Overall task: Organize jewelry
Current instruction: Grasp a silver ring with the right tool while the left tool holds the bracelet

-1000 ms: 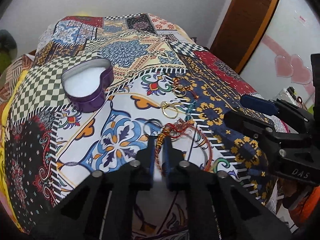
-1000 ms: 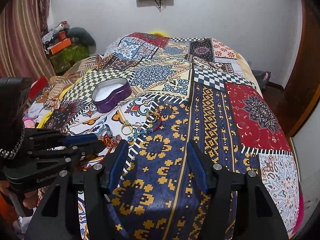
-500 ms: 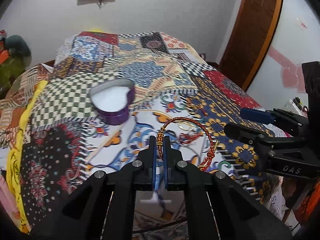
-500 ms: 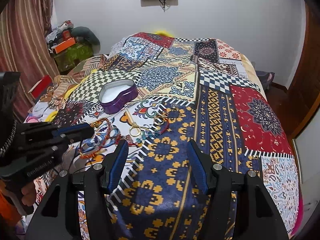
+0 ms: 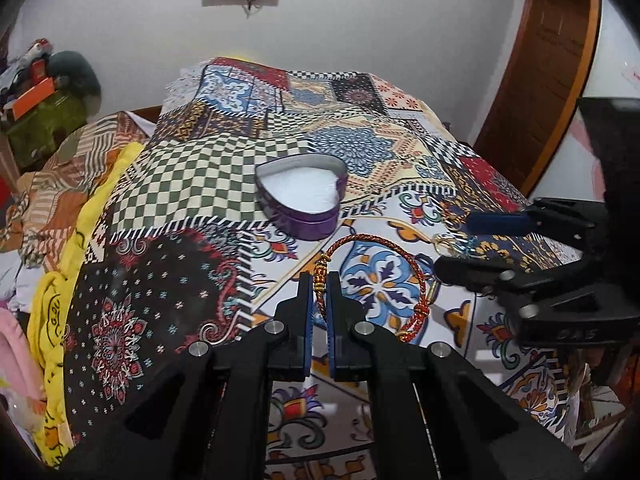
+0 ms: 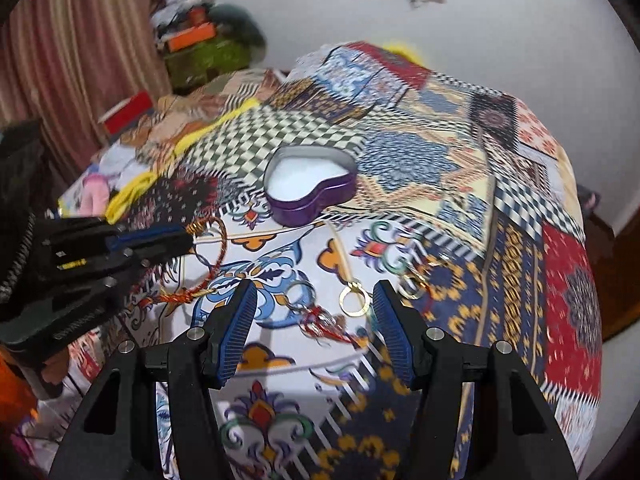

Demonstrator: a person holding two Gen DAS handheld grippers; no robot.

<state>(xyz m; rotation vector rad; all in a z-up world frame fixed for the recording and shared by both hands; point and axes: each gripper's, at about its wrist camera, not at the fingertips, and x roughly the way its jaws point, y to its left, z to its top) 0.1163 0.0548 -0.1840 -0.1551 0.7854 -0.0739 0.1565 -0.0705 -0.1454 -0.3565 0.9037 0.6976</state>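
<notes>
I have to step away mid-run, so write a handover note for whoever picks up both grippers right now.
Left gripper: shut on the red braided bracelet, held above the bedspread.
Right gripper: open, holding nothing, over the loose pieces.
Heart-shaped purple tin: open, nothing visible inside on its white lining.
On the bedspread: gold ring, red thread piece, more small items beyond.
Done: bracelet picked up. Left: put it in the tin, then the rest.
</notes>
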